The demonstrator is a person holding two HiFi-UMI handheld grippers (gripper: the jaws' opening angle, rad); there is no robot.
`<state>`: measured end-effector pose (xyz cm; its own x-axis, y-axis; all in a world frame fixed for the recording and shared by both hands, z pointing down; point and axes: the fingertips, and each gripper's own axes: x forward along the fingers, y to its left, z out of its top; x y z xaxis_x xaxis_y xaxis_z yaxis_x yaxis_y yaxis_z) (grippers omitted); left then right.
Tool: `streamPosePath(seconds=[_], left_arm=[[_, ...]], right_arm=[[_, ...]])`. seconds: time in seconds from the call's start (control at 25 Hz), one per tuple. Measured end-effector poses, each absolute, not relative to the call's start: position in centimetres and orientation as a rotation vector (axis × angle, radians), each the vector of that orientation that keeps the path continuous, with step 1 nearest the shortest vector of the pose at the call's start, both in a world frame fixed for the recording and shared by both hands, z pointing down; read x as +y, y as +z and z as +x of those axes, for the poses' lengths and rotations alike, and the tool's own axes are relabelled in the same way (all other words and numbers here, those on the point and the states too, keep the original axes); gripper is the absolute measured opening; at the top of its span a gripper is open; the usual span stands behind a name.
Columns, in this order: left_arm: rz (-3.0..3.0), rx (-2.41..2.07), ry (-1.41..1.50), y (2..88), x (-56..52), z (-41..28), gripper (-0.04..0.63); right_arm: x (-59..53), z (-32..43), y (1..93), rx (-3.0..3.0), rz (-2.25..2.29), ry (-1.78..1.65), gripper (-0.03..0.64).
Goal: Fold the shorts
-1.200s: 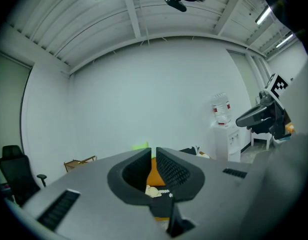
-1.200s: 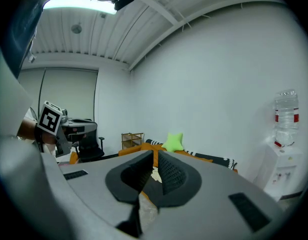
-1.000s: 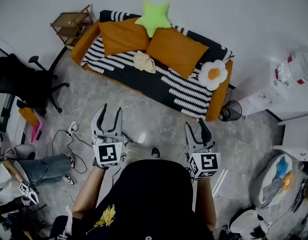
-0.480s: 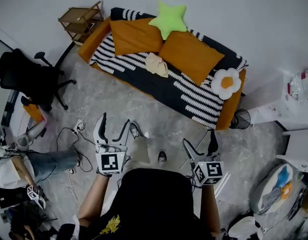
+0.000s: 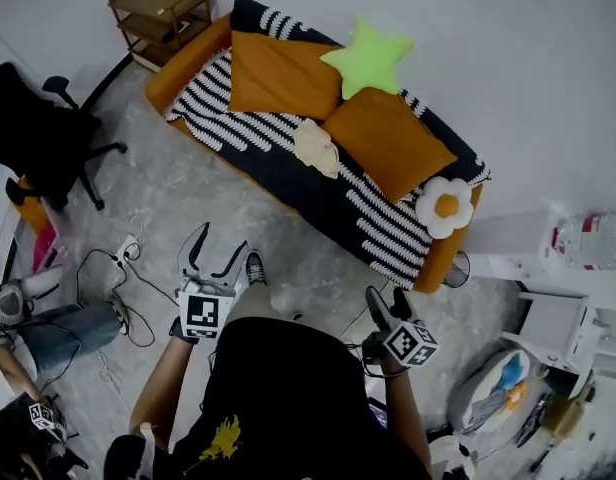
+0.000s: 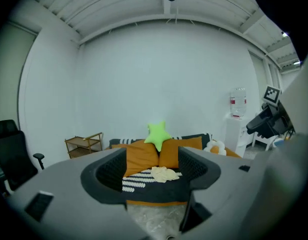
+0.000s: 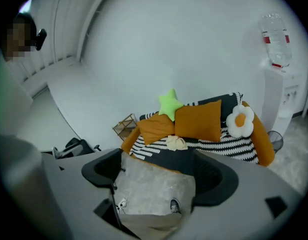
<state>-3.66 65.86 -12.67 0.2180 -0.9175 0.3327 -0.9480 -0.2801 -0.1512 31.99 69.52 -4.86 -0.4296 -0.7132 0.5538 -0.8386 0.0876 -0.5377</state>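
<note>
The cream shorts [image 5: 316,148] lie crumpled on the seat of the black-and-white striped sofa [image 5: 248,133], in front of two orange cushions. In the gripper views the shorts [image 6: 165,173] [image 7: 176,143] show far off, beyond the jaws. My left gripper [image 5: 213,253] hangs over the grey floor, well short of the sofa, open with nothing between its fingers. My right gripper [image 5: 388,301] is lower and nearer the body, also open and empty. Both pairs of jaws have just been closing a little. The right gripper [image 6: 269,121] shows at the right edge of the left gripper view.
A green star cushion [image 5: 370,58] and a flower cushion [image 5: 445,206] sit on the sofa. A wooden rack [image 5: 163,8] and an office chair [image 5: 38,138] stand at the left. Shoes [image 5: 255,266] and cables [image 5: 118,268] lie on the floor. A water dispenser [image 5: 588,238] stands at the right.
The view has swung, and the sofa now runs more steeply across it. Both grippers have travelled over the floor with the person. Their jaws stand wider than a second ago.
</note>
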Motion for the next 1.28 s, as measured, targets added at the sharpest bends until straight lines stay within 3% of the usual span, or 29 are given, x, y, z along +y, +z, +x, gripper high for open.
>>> streamPosePath(seconds=[0.24, 0.72, 1.04, 1.28], left_arm=[[2.427, -1.675, 0.626, -9.3, 60.5, -10.4, 0.319], [2.429, -1.633, 0.569, -3.9, 44.8, -13.6, 0.319], [2.279, -1.667, 0.656, 2.0, 30.7, -15.8, 0.318], [2.189, -1.611, 0.854, 8.5, 17.7, -17.1, 0.305]], right_arm=[[65.1, 26.1, -4.9, -2.106, 1.633, 1.238, 0.431], [50.7, 23.3, -3.2, -1.958, 1.559, 0.977, 0.391], [28.3, 21.2, 3.4, -1.959, 1.256, 0.663, 0.391], [13.1, 15.5, 10.1, -1.972, 0.961, 0.497, 0.388]])
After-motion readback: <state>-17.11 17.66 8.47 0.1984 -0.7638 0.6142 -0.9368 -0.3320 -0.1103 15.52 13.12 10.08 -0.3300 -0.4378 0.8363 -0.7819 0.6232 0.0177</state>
